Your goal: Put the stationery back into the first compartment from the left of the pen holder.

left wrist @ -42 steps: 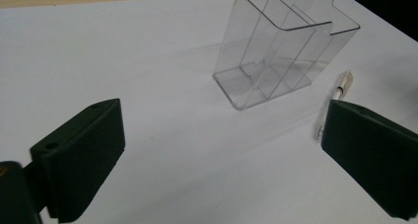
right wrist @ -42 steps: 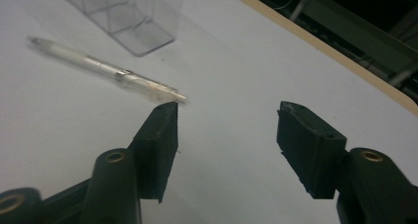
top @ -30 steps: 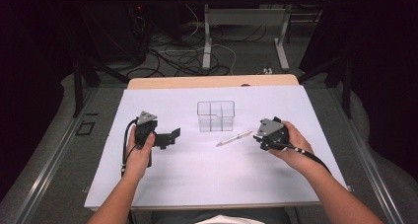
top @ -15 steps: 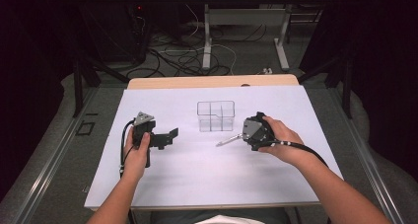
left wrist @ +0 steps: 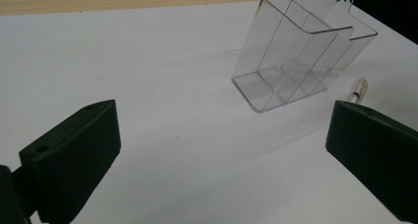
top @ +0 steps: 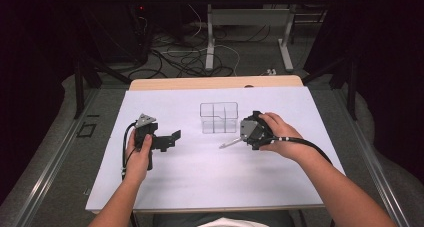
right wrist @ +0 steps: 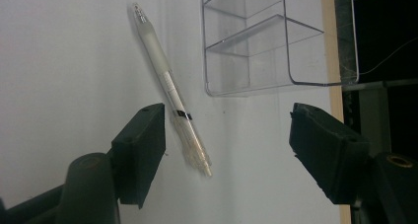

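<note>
A translucent white pen (top: 229,144) (right wrist: 166,83) lies flat on the white sheet, just in front of a clear divided organizer (top: 219,118) (right wrist: 268,41) (left wrist: 300,51). My right gripper (top: 244,138) (right wrist: 234,150) sits low over the pen's right end. Its jaws stand apart and have just been closing a little. The pen's end lies between them close to one jaw, with no pad pressing on it. My left gripper (top: 172,137) (left wrist: 222,160) rests on the sheet to the organizer's left, jaws wide open and empty, pointing at the organizer. The pen's tip (left wrist: 360,88) peeks past the organizer.
The white sheet (top: 200,187) covers most of the table, and a strip of wooden tabletop (top: 215,82) shows at the far edge. Cables (top: 180,57) and desk legs (top: 210,42) lie on the floor beyond. Dark drop-offs flank both sides.
My right gripper has moved left across the sheet, from clear of the pen to over its right end. The left gripper, the organizer and the pen have stayed put.
</note>
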